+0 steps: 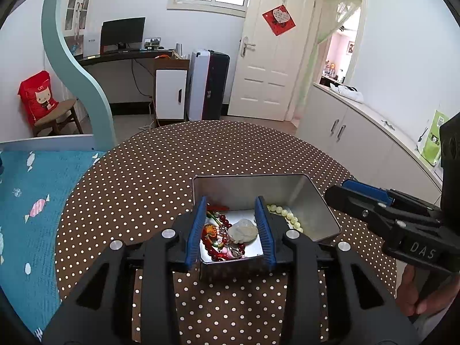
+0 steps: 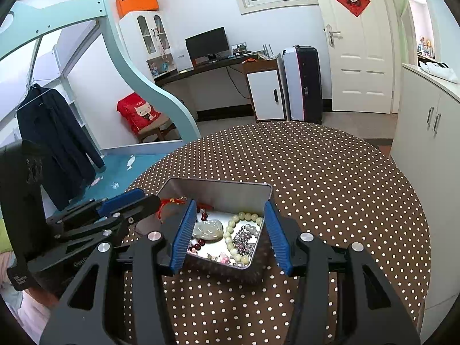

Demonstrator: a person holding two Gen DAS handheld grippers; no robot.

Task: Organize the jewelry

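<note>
Both tools gaping, holding nothing: left tool [image 1: 231,230] hovering nearest, straight over pale pendant [image 1: 243,231] inside metal tin [image 1: 310,201] mid-surface; right tool [image 2: 227,233] beside, above bead bracelet [image 2: 234,237].

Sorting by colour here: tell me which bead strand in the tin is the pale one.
The pale yellow-green bracelet along the metal tin's right side. The other strand, the dark red beads, lies on the left by the white stone pendant.

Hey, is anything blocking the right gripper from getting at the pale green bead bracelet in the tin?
Nothing visible does. The right gripper hangs open above the lidless metal tin, and the pale green bead bracelet lies exposed on top, between the white carved stone and a dark bead strand. The left gripper stays off at the tin's far side.
</note>
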